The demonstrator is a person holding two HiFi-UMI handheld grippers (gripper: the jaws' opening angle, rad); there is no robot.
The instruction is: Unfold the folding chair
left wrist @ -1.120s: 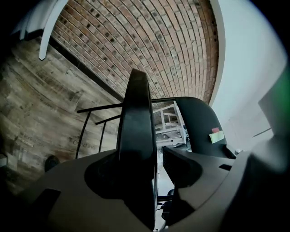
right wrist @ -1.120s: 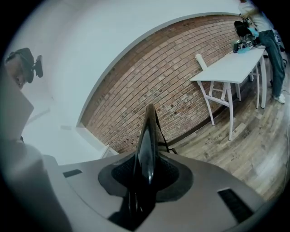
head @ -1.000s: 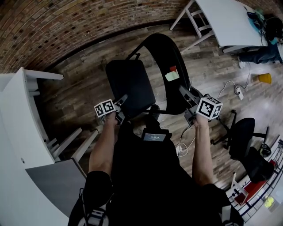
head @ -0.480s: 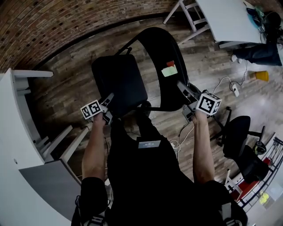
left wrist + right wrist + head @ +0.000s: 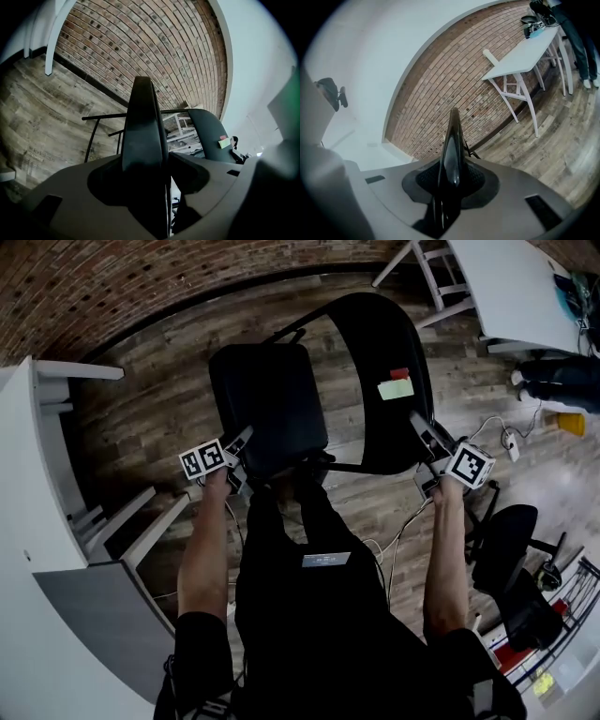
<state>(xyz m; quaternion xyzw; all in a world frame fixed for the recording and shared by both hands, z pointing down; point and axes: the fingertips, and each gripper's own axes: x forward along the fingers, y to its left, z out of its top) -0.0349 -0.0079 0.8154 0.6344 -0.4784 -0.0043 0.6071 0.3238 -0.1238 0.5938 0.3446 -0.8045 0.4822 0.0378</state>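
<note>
Left gripper [image 5: 241,444] clamps seat [image 5: 267,399]; right gripper [image 5: 424,434] clamps backrest [image 5: 375,334]; legs mostly hidden.

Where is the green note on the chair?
In the head view, the green note is stuck on the chair back, right of centre. It sits just under a red tag and to the right of the seat.

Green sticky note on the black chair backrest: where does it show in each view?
Head view: green sticky note, upper right of centre on the black curved chair backrest.
Left gripper view: right of centre, on that backrest.
Right gripper view: not in it.
Shared landmark: red brick wall.
</note>
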